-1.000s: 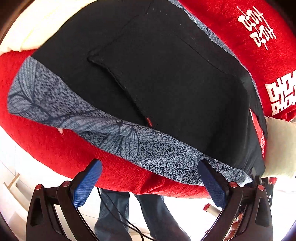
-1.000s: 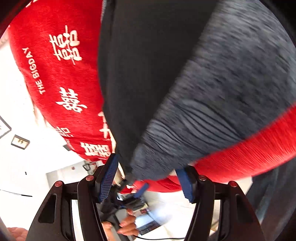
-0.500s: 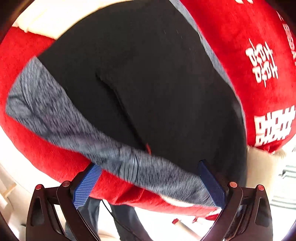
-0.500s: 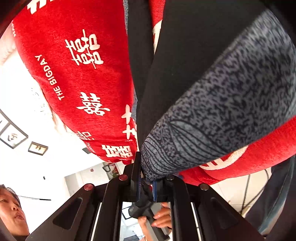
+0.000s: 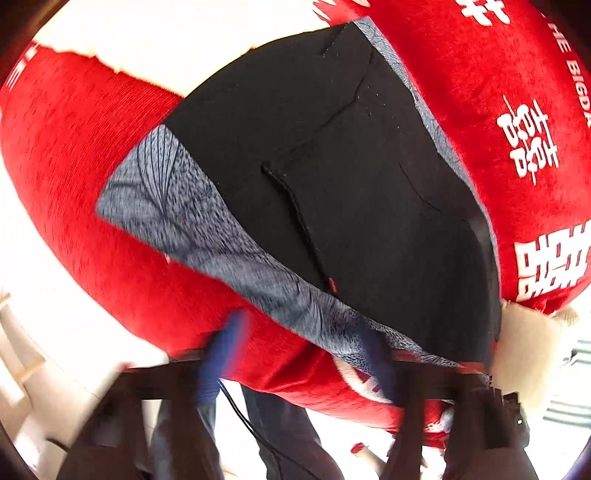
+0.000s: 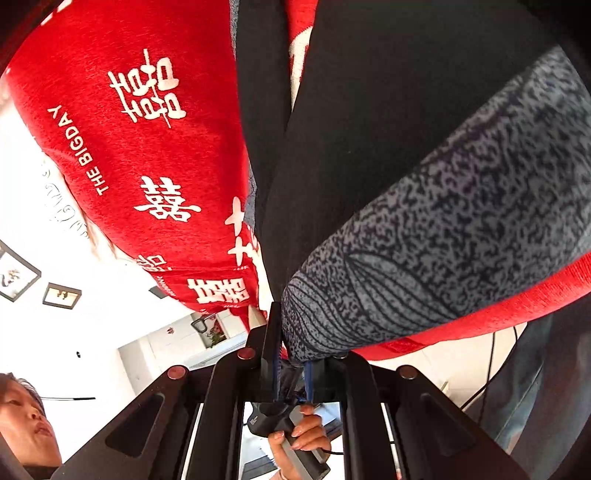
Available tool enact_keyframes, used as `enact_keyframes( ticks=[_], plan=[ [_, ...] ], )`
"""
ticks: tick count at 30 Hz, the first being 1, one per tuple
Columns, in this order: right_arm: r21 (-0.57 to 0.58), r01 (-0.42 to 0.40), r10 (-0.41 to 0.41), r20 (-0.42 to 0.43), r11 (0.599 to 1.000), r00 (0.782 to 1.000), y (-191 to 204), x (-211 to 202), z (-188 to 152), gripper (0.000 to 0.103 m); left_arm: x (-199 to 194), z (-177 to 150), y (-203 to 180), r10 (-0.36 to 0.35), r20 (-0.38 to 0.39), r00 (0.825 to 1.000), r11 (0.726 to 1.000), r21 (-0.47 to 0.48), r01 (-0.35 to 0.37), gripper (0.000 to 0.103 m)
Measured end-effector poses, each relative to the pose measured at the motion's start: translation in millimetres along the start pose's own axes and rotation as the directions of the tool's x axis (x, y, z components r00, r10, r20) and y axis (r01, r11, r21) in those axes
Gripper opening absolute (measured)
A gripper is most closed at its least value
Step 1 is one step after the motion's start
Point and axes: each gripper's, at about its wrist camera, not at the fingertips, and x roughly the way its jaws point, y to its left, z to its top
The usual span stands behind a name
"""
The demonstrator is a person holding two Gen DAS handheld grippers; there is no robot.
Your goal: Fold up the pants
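Note:
Black pants (image 5: pixel 369 192) with a grey leaf-patterned waistband (image 5: pixel 229 240) lie on a red blanket (image 5: pixel 110 206). My left gripper (image 5: pixel 299 354) is blurred at the waistband's edge; its blue fingers (image 5: pixel 221 354) stand partly apart with the band's edge between them. In the right wrist view my right gripper (image 6: pixel 291 365) is shut on the corner of the grey waistband (image 6: pixel 424 258), with the black pants (image 6: pixel 369 110) beyond it.
The red blanket (image 6: pixel 147 166) carries white characters and lettering and covers a raised surface. Cream fabric (image 5: pixel 166 33) shows at its far side. A person's legs (image 5: pixel 280 435) and a cable are below. A person's face (image 6: pixel 22 417) shows at the lower left.
My right gripper closed on the waistband corner. My left gripper's fingers moved closer together at the band's edge, and its view shifted.

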Motion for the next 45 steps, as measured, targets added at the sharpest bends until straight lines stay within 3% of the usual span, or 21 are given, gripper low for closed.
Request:
enact_keyframes(
  ticks=[3,10,11,12,13,16,24,27,30,33,35,37,38,40,41,44,45],
  plan=[
    [0.005,0.006,-0.006,-0.033,1.0,0.999,3.7,-2.1,2.4,0.01,3.8,-1.5,-8.8,-0.047,-0.005,0.999,0.999,-0.028,0.047,0.084],
    [0.0,-0.011,0.011,-0.092,1.0,0.996,19.1,0.0,7.9,0.01,21.1,2.7,-12.5,-0.069,-0.015,0.998,0.989,-0.135,0.066,0.083],
    [-0.003,-0.007,0.007,-0.097,1.0,0.995,20.0,0.1,8.8,0.01,20.1,4.9,-9.3,-0.071,0.0,0.997,0.985,-0.159,0.07,0.078],
    [-0.009,0.001,-0.002,-0.101,1.0,0.995,21.2,0.2,9.7,0.01,21.2,9.5,-10.2,-0.077,0.009,0.997,0.982,-0.17,0.077,0.051],
    [-0.02,0.014,-0.016,-0.104,1.0,0.994,22.9,0.6,10.5,0.01,22.4,12.9,-10.7,-0.077,0.006,0.997,0.983,-0.17,0.076,0.03],
    [-0.054,0.066,-0.071,-0.1,0.996,0.992,31.7,2.0,12.6,0.01,12.6,21.5,-16.3,-0.059,0.02,0.998,0.987,-0.147,0.061,0.02],
    [-0.271,0.121,-0.144,-0.069,0.955,0.987,125.1,2.9,50.5,0.01,-61.6,66.3,-112.2,-0.068,0.115,0.991,0.995,0.087,0.058,0.02],
    [-0.337,0.145,-0.179,-0.073,0.93,0.981,162.1,18.9,88.8,0.01,-58.7,105.5,-159.5,-0.058,0.147,0.987,0.984,0.177,0.031,0.02],
    [-0.364,0.184,-0.227,-0.08,0.913,0.971,181.9,43.3,136.7,0.01,-28.4,148.5,-190.1,-0.025,0.161,0.987,0.971,0.238,-0.015,0.02],
    [-0.383,0.233,-0.286,-0.087,0.894,0.954,190.2,71.4,177.9,0.01,16.7,185.3,-208.2,0.042,0.17,0.985,0.958,0.273,-0.088,0.021],
    [-0.418,0.301,-0.364,-0.078,0.857,0.928,190.7,96.0,208.4,0.012,48.8,206.1,-209.7,0.1,0.158,0.982,0.947,0.287,-0.143,0.022],
    [-0.427,0.384,-0.453,-0.072,0.819,0.888,180.1,124.0,239.9,0.013,74.2,217.0,-204.9,0.167,0.146,0.975,0.943,0.264,-0.201,0.035],
    [-0.428,0.408,-0.481,-0.073,0.806,0.874,173.4,131.1,248.3,0.014,85.1,222.3,-202.2,0.192,0.153,0.969,0.942,0.249,-0.226,0.037],
    [-0.447,0.467,-0.552,-0.075,0.763,0.831,157.2,148.6,267.3,0.013,91.7,225.7,-205.0,0.195,0.175,0.965,0.942,0.242,-0.234,0.042],
    [-0.449,0.466,-0.554,-0.08,0.762,0.829,152.2,152.8,272.9,0.012,88.6,226.5,-207.3,0.207,0.179,0.962,0.938,0.244,-0.247,0.043],
    [-0.433,0.426,-0.513,-0.103,0.794,0.852,148.6,150.4,279.9,0.013,67.6,230.2,-213.1,0.22,0.196,0.956,0.931,0.251,-0.266,0.044],
    [-0.436,0.416,-0.507,-0.113,0.798,0.854,148.2,148.3,280.4,0.013,54.5,230.1,-215.2,0.257,0.234,0.938,0.917,0.247,-0.313,0.048]
  ],
)
